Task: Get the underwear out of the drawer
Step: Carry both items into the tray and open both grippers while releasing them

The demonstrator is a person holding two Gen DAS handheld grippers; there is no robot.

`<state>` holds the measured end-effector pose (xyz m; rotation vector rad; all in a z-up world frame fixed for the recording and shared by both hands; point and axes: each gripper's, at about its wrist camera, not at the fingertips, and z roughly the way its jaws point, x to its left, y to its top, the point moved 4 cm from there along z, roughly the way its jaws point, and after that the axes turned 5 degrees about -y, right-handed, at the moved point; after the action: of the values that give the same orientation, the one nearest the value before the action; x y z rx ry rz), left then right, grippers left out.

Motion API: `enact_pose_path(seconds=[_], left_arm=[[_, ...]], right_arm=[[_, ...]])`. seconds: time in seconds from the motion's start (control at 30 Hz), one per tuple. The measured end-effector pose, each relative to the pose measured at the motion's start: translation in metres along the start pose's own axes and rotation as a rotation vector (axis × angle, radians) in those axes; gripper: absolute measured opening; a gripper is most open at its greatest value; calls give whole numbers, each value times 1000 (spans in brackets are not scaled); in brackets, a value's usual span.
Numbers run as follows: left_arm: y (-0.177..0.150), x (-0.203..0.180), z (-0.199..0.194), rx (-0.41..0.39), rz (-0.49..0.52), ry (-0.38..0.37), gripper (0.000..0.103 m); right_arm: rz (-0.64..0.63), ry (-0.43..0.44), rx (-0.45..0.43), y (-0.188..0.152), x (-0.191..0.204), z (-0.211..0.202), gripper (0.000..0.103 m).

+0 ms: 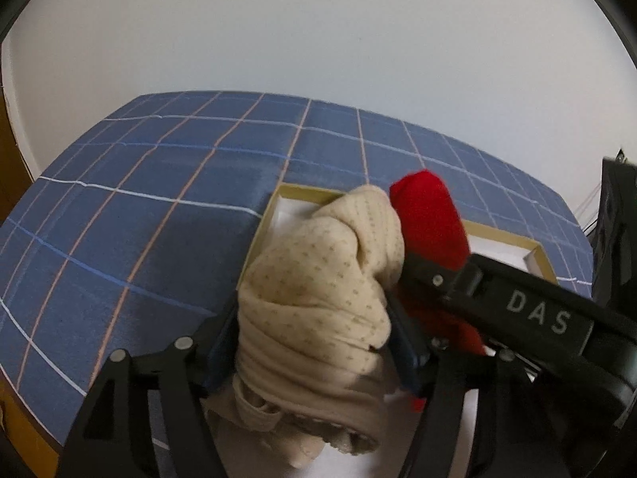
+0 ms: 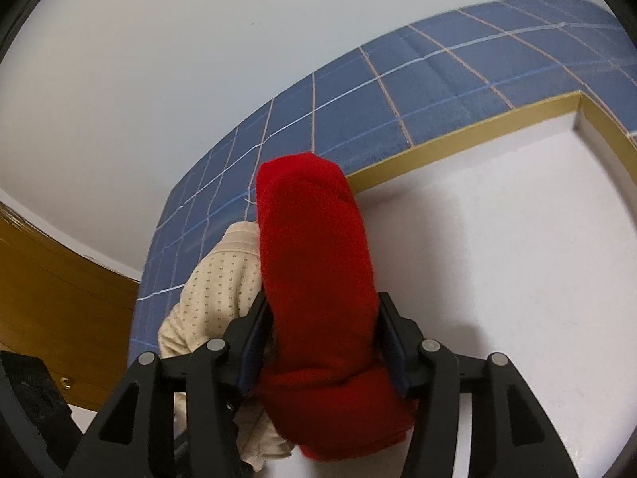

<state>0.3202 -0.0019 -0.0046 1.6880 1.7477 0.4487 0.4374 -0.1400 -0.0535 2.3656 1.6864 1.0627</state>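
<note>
A rolled cream underwear with small dots (image 1: 318, 279) sits between the fingers of my left gripper (image 1: 314, 318). The jaws stand wide at its sides and do not squeeze it. A rolled red underwear (image 2: 318, 279) stands between the fingers of my right gripper (image 2: 322, 306), whose pads are beside it, not pressing. Both rolls rest over the white floor of the gold-rimmed drawer (image 2: 458, 139). In the left wrist view the red roll (image 1: 430, 219) and the right gripper's black body (image 1: 533, 310) lie just right of the cream one. The cream roll (image 2: 215, 286) shows left of the red.
A blue checked cloth (image 1: 159, 199) covers the surface around the drawer's rim (image 1: 537, 247). Behind it is a plain white wall (image 1: 318, 40). Brown wooden furniture (image 2: 47, 279) stands at the left of the right wrist view.
</note>
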Motion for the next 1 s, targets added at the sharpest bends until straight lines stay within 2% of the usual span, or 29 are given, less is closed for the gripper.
enact_pose_path(seconds=[0.03, 0.1, 0.2, 0.33, 0.53, 1.0], left_arm=[[1, 0, -6, -16, 3, 5, 73], [5, -1, -20, -67, 21, 50, 89], [7, -7, -48, -169, 78, 104, 99], [0, -16, -69, -211, 128, 105, 99], [-29, -24, -84, -202, 149, 66, 99], [-85, -29, -110, -180, 181, 50, 99]], right_arm=[[9, 12, 0, 0, -1, -5, 55], [-1, 36, -21, -2, 1, -17, 55], [-39, 30, -109, -7, 4, -47, 55], [-66, 53, -188, -20, 2, -78, 55], [-113, 39, -256, -57, -7, -110, 55], [-192, 2, -318, -115, -18, -157, 55]])
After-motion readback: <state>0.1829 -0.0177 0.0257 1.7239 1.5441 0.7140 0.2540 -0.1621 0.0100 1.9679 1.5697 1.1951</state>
